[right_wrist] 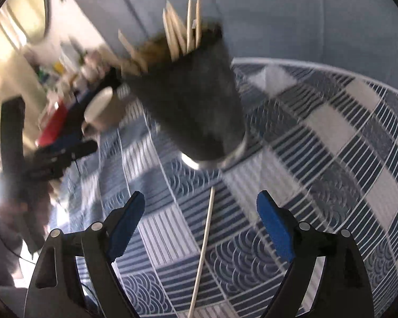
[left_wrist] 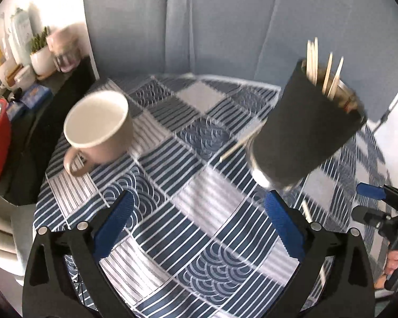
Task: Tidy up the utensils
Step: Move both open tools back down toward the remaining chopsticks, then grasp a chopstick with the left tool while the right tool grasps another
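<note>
Both tools wide, empty. Holder (right_wrist: 191,100) ahead of right tool (right_wrist: 200,209), stick (right_wrist: 203,249) lying between fingers. Left tool (left_wrist: 199,212) beside holder: bump risks tipping it, spilling sticks.

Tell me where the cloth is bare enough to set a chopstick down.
Free: the tablecloth between mug and black holder, down to the open left gripper. Crowded: around the holder, where loose chopsticks lie, one running between the open right gripper's fingers.
</note>
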{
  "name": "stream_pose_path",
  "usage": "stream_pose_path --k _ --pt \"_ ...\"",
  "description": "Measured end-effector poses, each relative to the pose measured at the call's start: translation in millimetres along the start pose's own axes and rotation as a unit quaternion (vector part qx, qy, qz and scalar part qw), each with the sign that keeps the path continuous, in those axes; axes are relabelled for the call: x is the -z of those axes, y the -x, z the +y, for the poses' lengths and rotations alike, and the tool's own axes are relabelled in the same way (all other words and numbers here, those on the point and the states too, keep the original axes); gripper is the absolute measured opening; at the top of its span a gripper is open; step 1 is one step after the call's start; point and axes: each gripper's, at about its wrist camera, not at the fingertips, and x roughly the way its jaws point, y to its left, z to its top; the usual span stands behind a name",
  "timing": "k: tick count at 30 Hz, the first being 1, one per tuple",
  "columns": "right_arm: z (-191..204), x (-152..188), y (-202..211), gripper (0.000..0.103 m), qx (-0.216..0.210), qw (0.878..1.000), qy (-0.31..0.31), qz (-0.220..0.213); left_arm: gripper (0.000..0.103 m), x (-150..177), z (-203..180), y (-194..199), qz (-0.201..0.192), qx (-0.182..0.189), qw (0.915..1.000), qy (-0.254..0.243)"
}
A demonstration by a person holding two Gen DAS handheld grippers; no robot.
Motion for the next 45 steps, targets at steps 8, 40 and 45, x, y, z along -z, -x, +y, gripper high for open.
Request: stream_pose_path --k 8,40,45 --pt "15 26 -34 0.082 0.029 0.998 0.024 0.058 0.097 -2 -11 -36 0.021 -0.008 0.9943 -0.104" --pt "-10 36 -48 0.005 0.109 0.987 -0.059 0.098 0.005 -54 -36 -125 0.136 0.116 0.9618 -0.208" --pt "-22 45 -34 0.005 0.066 0.989 -0.091 0.095 0.005 -35 -20 -112 0.164 0.125 0.9659 -0.157"
